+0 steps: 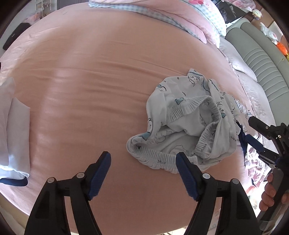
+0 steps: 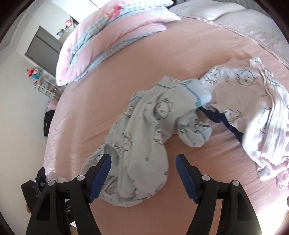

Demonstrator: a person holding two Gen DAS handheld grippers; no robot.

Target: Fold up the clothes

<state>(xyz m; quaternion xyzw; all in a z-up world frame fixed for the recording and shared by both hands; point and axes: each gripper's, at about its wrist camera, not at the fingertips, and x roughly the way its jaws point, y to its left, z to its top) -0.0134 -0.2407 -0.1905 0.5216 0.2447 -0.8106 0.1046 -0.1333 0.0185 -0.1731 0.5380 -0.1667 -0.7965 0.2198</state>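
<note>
Left wrist view: The left gripper (image 1: 143,159) hangs over the pink bed sheet (image 1: 86,76) with its jaws wide apart and nothing gripped. Its right finger pad (image 1: 184,173) lies at the elastic waistband of the pale blue printed trousers (image 1: 182,124); whether it touches cannot be told. The trousers lie crumpled in a heap toward the right edge of the bed, waistband open and facing the camera. A folded white garment (image 1: 15,137) lies at the left edge of the bed. A pink and blue checked quilt (image 1: 162,16) is bunched at the far edge. The right gripper (image 1: 252,130) enters from the right, held by a hand (image 1: 271,191), its fingers apart at the edge of the trousers.

Right wrist view: The right gripper (image 2: 143,159) stands wide open above the sheet (image 2: 144,59) and holds nothing. The trousers (image 2: 142,137) lie loosely between and beyond its fingers, and no pad presses on them. A pink-white printed garment (image 2: 252,101) lies heaped toward the right edge of the bed, with a dark blue piece of cloth (image 2: 220,119) between it and the trousers. The quilt (image 2: 101,41) sits at the far left corner.
</note>
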